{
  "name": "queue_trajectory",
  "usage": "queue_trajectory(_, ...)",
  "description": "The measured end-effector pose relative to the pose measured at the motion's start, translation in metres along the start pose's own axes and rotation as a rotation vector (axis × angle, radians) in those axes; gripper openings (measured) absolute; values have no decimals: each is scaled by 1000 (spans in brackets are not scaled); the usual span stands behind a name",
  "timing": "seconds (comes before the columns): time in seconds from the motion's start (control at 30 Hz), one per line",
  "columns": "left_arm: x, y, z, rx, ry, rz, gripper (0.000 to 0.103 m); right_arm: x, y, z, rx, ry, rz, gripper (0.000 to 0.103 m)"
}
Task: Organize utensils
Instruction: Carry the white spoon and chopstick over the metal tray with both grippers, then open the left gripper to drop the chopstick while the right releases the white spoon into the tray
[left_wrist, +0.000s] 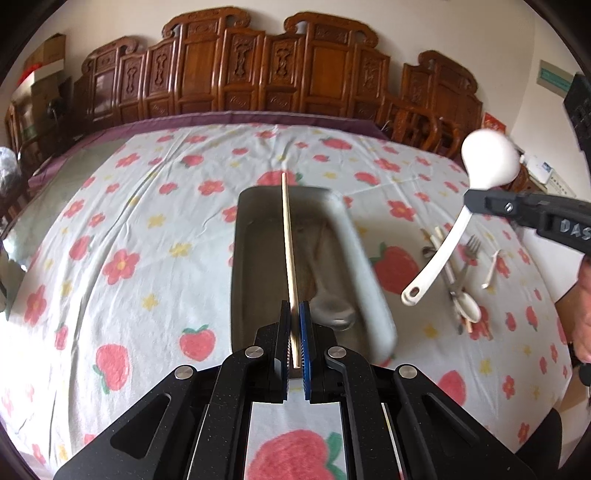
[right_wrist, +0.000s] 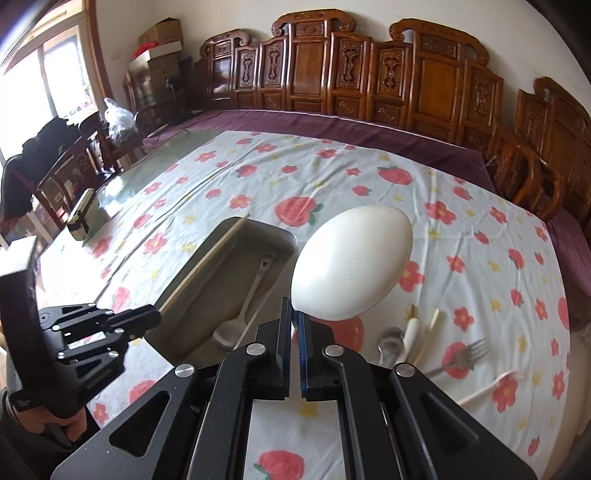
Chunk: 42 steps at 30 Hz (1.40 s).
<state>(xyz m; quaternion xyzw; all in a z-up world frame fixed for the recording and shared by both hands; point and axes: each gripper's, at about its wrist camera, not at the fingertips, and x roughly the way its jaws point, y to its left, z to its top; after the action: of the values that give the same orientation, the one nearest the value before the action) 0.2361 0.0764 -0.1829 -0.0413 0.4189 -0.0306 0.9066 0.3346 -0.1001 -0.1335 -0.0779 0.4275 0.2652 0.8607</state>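
2 grippers grip: the left gripper (left_wrist: 294, 325) clamps a chopstick (left_wrist: 288, 236) pointing toward 12 o'clock over the tray (left_wrist: 369, 258). Only the left wrist view shows the right gripper (right_wrist: 294, 325) pinching the white ladle (left_wrist: 454, 229) mid-handle, bowl toward 1 o'clock.

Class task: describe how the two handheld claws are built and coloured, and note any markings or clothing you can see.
Both claws are matte black with speckled linkage arms joined by round silver pins. The left claw has ribbed blue pads on its fingers, as does the right claw. White raised letters "DAS" mark the right claw's body in the left wrist view. A dark sleeve shows at the hand on the left claw.
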Motion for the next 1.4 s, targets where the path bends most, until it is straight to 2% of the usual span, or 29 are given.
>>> queue_trajectory(0.27, 8, 1, 4, 9, 24, -3, 4, 17, 18, 12, -42, 22, 19, 4)
queue_trajectory(0.43, 1, 4, 9, 20, 7, 10, 6, 29, 33, 14, -66, 42, 41, 4)
queue_trajectory(0.57, -15, 16, 18, 6, -43, 11, 15, 40, 44, 13, -100, 73, 66, 4)
queue_trajectory(0.9, -30, 44, 29, -45, -82, 40, 15, 74, 70, 17, -155, 146, 114, 4)
queue_trajectory(1.17, -32, 49, 30, -55, -89, 38, 15, 97, 80, 18, -169, 202, 146, 4)
queue_trajectory(1.4, -33, 53, 31, -62, -86, 42, 15, 112, 83, 20, -147, 216, 166, 4)
